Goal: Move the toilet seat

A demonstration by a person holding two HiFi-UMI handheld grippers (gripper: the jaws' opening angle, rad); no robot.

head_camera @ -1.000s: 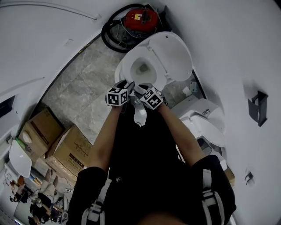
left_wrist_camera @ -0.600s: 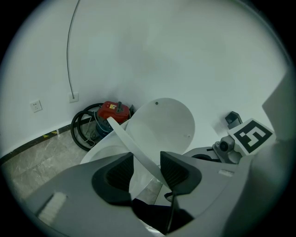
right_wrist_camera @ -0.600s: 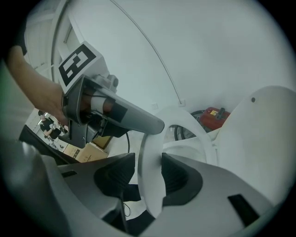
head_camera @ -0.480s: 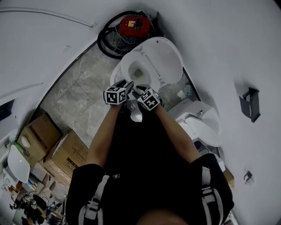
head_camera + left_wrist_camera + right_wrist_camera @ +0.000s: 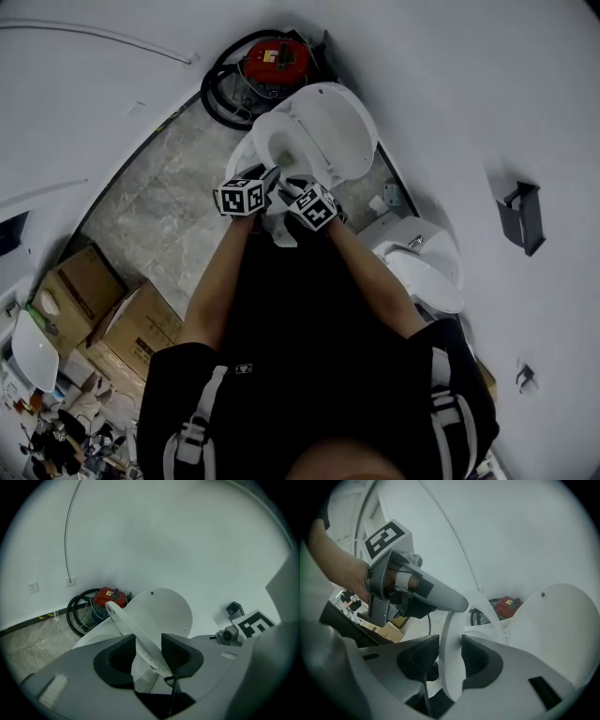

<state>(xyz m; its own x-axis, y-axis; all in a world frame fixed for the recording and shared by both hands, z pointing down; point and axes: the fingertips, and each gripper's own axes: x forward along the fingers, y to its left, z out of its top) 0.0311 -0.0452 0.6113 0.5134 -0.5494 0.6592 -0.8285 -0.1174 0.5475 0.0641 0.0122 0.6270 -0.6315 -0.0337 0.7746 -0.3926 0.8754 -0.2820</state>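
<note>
The white toilet (image 5: 249,152) stands ahead of me with its lid (image 5: 336,127) up against the wall. I hold the toilet seat (image 5: 123,619) tilted up off the bowl by its front edge. My left gripper (image 5: 148,646) is shut on the rim, which runs slantwise between its dark pads. My right gripper (image 5: 450,651) is shut on the seat (image 5: 451,634) close beside it, and its jaws have just been closing with the rim between them. In the head view both marker cubes sit side by side at the bowl's near edge, left gripper (image 5: 265,178), right gripper (image 5: 292,190).
A red vacuum cleaner (image 5: 275,56) with a coiled black hose (image 5: 217,94) sits behind the toilet. Another white toilet (image 5: 427,267) stands at the right. Cardboard boxes (image 5: 141,323) are at the lower left. A dark holder (image 5: 518,217) hangs on the right wall.
Both grippers have moved up the head view together toward the bowl, staying side by side on the seat's front edge. The toilet has shifted slightly left in the head view.
</note>
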